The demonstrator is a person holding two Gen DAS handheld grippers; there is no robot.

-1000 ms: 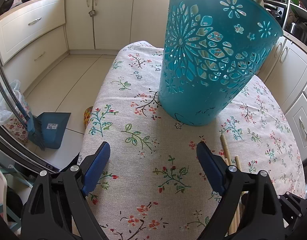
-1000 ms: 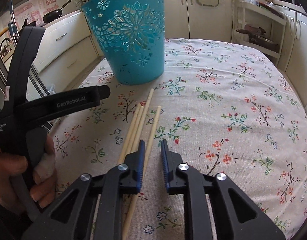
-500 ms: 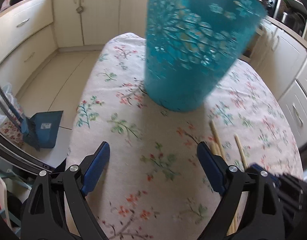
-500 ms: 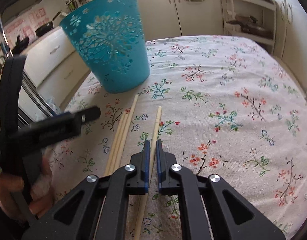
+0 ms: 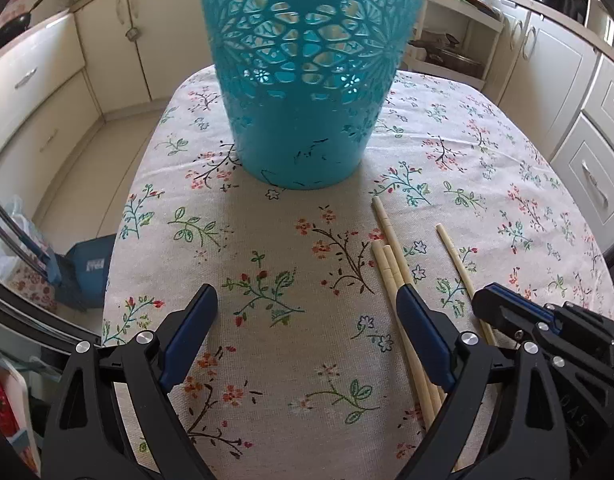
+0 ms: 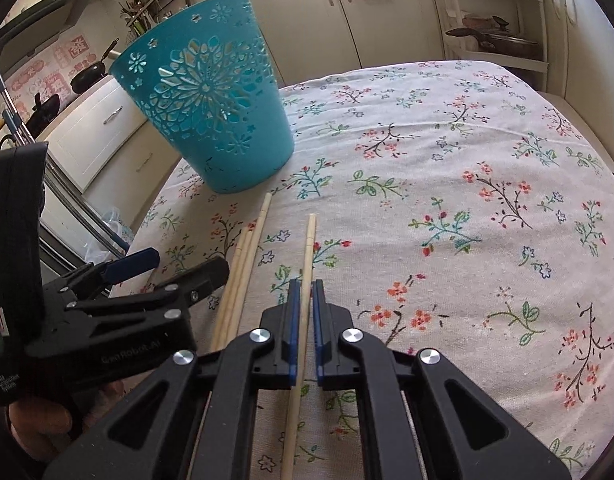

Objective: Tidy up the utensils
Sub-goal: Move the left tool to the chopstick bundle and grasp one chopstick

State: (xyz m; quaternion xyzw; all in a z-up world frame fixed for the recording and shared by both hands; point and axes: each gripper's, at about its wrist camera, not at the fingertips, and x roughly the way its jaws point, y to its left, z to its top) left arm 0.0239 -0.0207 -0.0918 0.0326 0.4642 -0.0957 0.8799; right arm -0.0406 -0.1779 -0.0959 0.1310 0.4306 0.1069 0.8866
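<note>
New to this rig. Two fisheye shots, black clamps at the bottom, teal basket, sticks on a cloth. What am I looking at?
No robot: a person holds a two-finger gripper in each hand, each with a camera looking along its fingers. The left wrist view shows the left gripper open over the floral tablecloth. The right wrist view shows the right gripper shut on a single chopstick that lies apart from three chopsticks lying together. The teal basket stands upright beyond them. The black tool at left in the right wrist view is the left gripper.
</note>
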